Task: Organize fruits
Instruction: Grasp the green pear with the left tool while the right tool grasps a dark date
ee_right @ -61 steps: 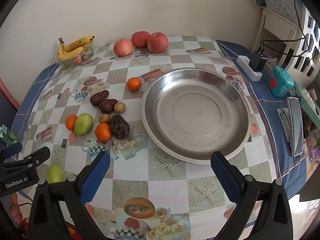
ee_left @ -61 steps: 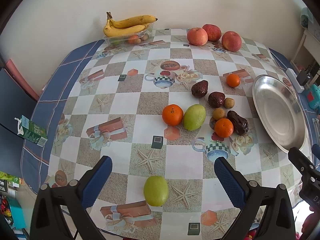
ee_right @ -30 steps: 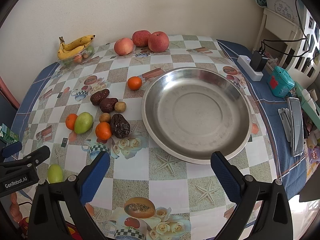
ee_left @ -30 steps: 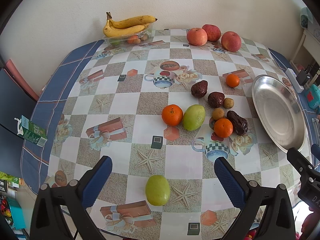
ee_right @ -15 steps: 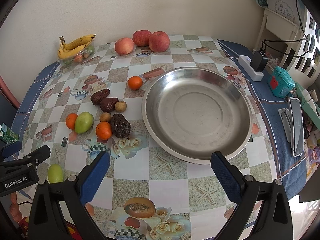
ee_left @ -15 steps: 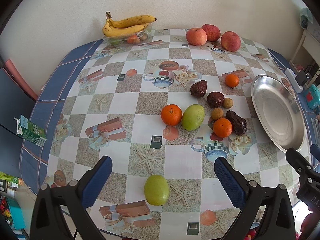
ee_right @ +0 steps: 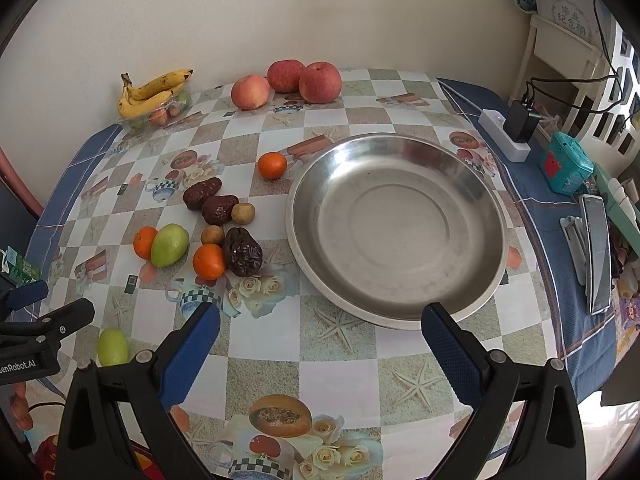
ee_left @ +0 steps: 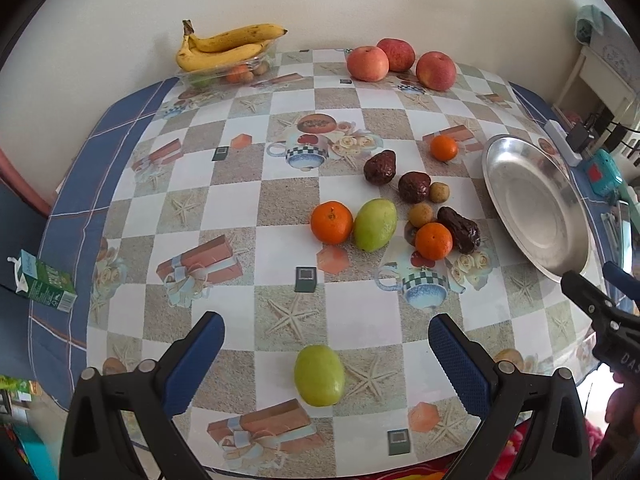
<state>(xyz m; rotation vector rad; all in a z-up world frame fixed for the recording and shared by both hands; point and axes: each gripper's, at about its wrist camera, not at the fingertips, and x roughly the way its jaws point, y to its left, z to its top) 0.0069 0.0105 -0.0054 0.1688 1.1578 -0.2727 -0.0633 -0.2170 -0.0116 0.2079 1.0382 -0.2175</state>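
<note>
Left gripper (ee_left: pixel 326 344): black plastic frame, triangular cut-outs, two blue fingers (ee_left: pixel 196 360) with cross-hatched pads, silver screws at the pivots. Right gripper (ee_right: pixel 320 340): same black frame, blue textured fingers (ee_right: pixel 452 354), silver screws. White lettering "enRobot.AI" on the left unit's side, seen from the right wrist view

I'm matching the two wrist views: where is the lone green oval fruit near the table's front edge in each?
Left wrist: lone green oval fruit lies low centre, between the claw fingers.
Right wrist: same fruit lies far lower left.
Shared landmark: round steel plate.
</note>
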